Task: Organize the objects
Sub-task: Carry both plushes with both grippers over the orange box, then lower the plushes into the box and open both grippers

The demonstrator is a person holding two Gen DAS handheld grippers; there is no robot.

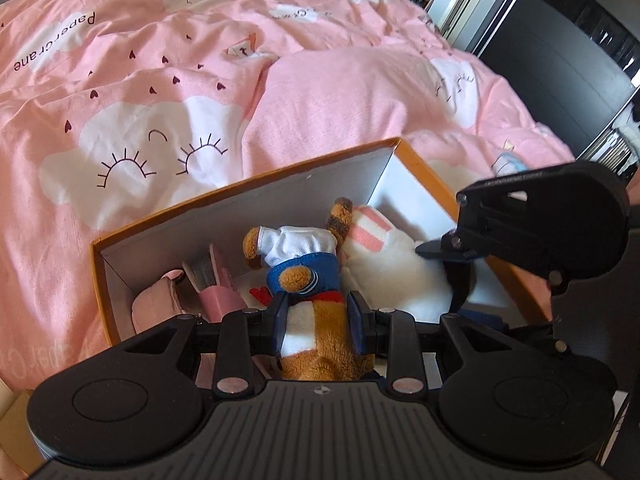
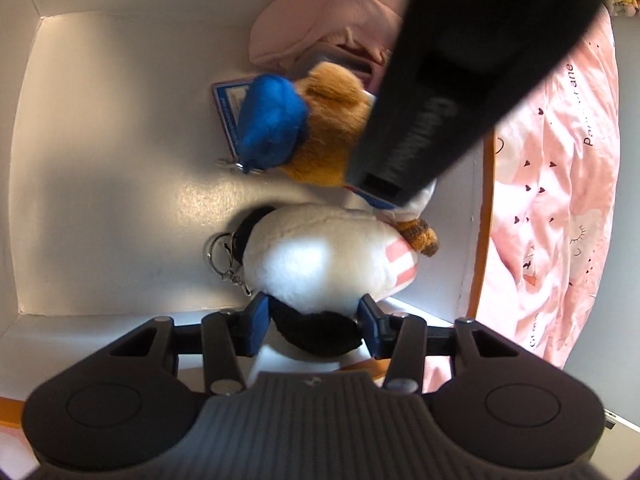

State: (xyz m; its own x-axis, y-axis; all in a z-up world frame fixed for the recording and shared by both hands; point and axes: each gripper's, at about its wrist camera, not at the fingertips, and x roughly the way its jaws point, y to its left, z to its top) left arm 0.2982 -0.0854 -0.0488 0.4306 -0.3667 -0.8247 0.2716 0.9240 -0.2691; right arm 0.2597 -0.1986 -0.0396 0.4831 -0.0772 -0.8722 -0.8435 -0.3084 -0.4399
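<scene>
Both toys are being lowered into the orange-rimmed box (image 1: 248, 188) on the pink bedspread (image 1: 132, 92). Nearer its left wall, the left gripper (image 1: 320, 320) is clamped narrowly around the brown plush (image 1: 308, 312); toward the right wall, the right gripper (image 2: 314, 320) grips the white plush (image 2: 320, 256) with wider jaws. Next, seemingly: set down, release, lift out. Whether either toy touches the floor is hidden, and the pink items in the left corner are unclear.

My left gripper (image 1: 320, 322) clamps the brown plush fox (image 1: 316, 344); my right gripper (image 2: 314, 322), just beside it, squeezes the white plush toy (image 2: 320, 256).
</scene>
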